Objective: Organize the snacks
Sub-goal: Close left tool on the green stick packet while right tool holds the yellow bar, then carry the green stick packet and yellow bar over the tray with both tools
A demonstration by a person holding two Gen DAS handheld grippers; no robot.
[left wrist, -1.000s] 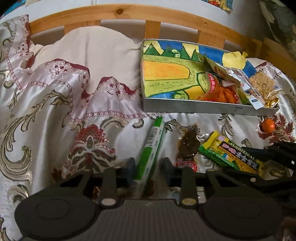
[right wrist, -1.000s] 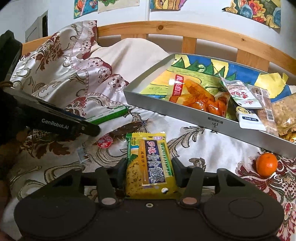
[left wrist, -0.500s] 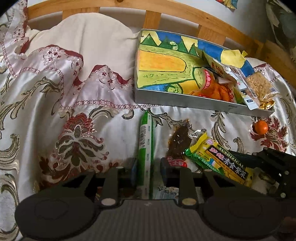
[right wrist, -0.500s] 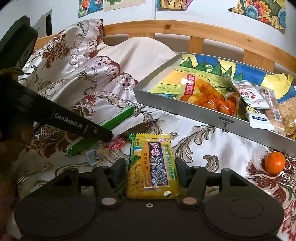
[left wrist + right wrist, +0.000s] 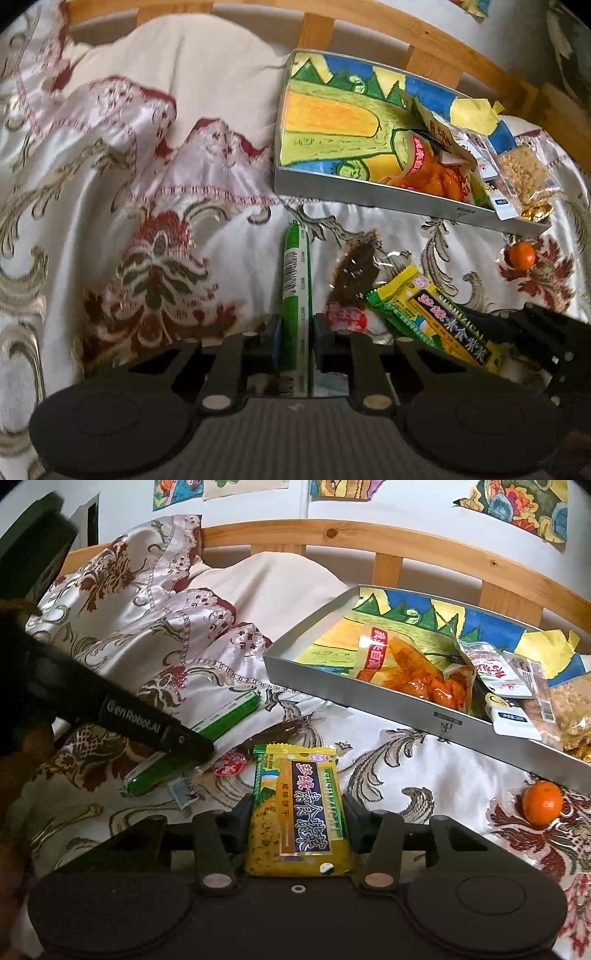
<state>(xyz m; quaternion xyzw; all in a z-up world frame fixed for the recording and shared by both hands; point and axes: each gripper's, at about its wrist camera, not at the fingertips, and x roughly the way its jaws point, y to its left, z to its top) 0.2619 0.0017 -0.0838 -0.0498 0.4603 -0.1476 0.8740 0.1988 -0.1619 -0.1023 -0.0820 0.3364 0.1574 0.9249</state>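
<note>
On a bed covered with a satin bedspread, the left gripper is pressed together on a long green snack stick, pinching it near its near end; the stick lies lengthwise, pointing away toward the far tray. Seen from the right wrist view, the same stick lies on the cloth under the left gripper's black finger.

The right gripper has a yellow and green biscuit packet between its fingers, and its jaws are closing; the pads sit against the packet's two long edges. In the left wrist view this packet lies just right of a clear packet of dark dried snack with a red round label.

A grey metal tray lined with a bright painted picture stands at the far right, against the wooden headboard. Its right end holds an orange snack bag and several other packets, piled together. A small orange fruit lies on the bedspread, just beside the tray's near wall.
</note>
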